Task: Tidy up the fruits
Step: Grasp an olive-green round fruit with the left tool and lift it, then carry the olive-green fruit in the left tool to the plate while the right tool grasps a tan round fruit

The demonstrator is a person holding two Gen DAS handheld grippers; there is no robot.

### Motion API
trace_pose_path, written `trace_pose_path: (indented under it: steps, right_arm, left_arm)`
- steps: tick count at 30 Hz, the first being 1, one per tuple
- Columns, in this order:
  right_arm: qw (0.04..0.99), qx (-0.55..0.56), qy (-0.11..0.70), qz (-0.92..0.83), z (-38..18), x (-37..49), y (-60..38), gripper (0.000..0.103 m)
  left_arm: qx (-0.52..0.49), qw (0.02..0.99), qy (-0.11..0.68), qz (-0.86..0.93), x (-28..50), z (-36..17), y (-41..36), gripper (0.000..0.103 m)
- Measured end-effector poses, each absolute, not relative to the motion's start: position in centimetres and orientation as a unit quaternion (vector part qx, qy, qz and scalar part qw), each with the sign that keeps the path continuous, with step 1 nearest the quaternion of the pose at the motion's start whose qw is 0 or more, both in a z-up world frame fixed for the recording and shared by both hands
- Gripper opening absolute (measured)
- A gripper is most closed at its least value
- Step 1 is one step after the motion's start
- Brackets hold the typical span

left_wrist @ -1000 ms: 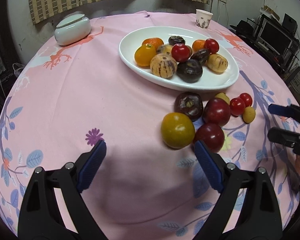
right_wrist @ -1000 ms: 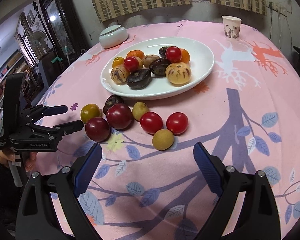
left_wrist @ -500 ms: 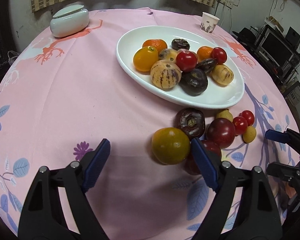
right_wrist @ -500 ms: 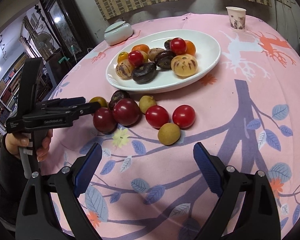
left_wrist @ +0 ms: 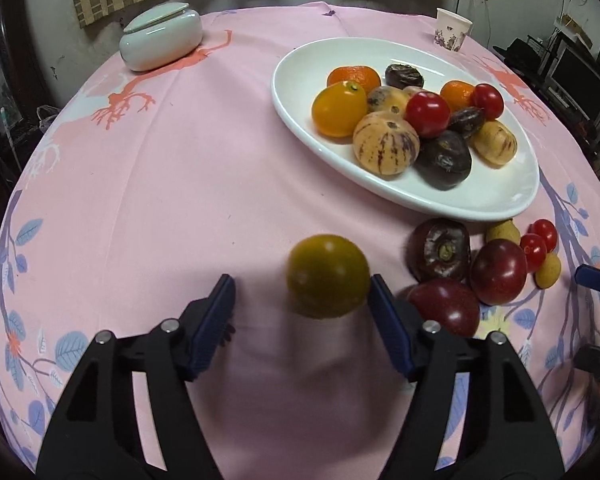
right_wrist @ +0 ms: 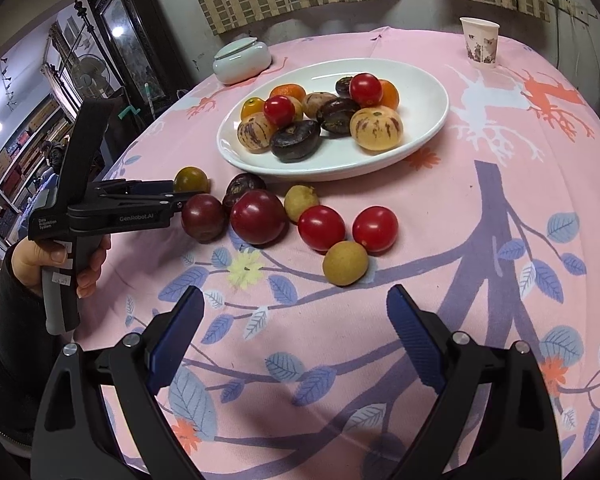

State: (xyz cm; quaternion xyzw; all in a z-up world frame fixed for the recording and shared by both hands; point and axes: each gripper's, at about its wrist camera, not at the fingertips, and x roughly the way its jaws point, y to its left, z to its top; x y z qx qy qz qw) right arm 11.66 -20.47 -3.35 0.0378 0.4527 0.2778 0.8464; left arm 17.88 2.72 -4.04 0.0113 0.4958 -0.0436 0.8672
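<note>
A yellow-green tomato (left_wrist: 328,276) (right_wrist: 191,179) lies on the pink cloth between the fingers of my left gripper (left_wrist: 300,284) (right_wrist: 182,196). Its jaws are closing: the right pad (left_wrist: 384,320) is at the fruit's side and the left pad (left_wrist: 216,320) still stands apart. To the right lie two dark red plums (left_wrist: 498,272) (right_wrist: 258,217), a dark purple fruit (left_wrist: 440,250), cherry tomatoes (right_wrist: 321,227) and longans (right_wrist: 345,263). The white oval plate (left_wrist: 480,204) (right_wrist: 420,92) beyond holds several mixed fruits. My right gripper (right_wrist: 295,292) hovers open over bare cloth in front of the loose fruits.
A pale lidded ceramic jar (left_wrist: 160,36) (right_wrist: 242,60) and a paper cup (left_wrist: 452,35) (right_wrist: 480,42) stand at the table's far edge. A hand (right_wrist: 32,256) holds the left gripper at the table's left side. Dark furniture surrounds the round table.
My left gripper has moved forward and down to the yellow-green tomato, and its jaws have narrowed around it. The right gripper has stayed where it was.
</note>
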Motion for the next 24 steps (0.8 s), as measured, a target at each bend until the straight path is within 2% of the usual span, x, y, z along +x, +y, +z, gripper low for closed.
trace_pose_path:
  steps: [6,7,8,10,18,19,20,22,24]
  right_arm:
    - [0.848,0.03,0.453,0.274,-3.5,11.7,-20.3,0.093]
    - [0.848,0.028,0.454,0.272,-3.5,11.7,-20.3,0.093]
    - [0.849,0.026,0.454,0.269,-3.6,11.7,-20.3,0.093]
    - [0.851,0.02,0.453,0.266,-3.6,11.7,-20.3,0.093]
    - [0.867,0.011,0.44,0.235,-3.9,12.1,-20.6,0.093]
    - [0.871,0.011,0.436,0.226,-3.9,12.2,-20.7,0.09]
    - [0.878,0.006,0.428,0.215,-3.7,12.1,-20.7,0.075]
    - [0.882,-0.012,0.426,0.202,-3.7,12.1,-20.2,0.061]
    - [0.881,-0.018,0.429,0.2,-4.0,12.3,-19.7,0.06]
  left_arm:
    - [0.018,0.87,0.491,-0.05,19.1,-4.4,2.3,0.07]
    - [0.016,0.871,0.489,-0.053,19.2,-4.4,2.3,0.066]
    - [0.009,0.87,0.489,-0.063,19.3,-4.3,2.3,0.055]
    - [0.013,0.873,0.484,-0.06,19.1,-4.2,2.1,0.044]
    - [0.0,0.876,0.476,-0.082,17.8,-4.0,1.7,0.044]
    - [-0.006,0.877,0.473,-0.086,17.7,-4.0,1.8,0.044]
    - [-0.013,0.877,0.472,-0.088,17.7,-4.2,2.0,0.044]
    - [-0.022,0.878,0.47,-0.091,17.7,-4.4,2.3,0.044]
    - [-0.022,0.878,0.468,-0.094,17.6,-4.4,2.3,0.044]
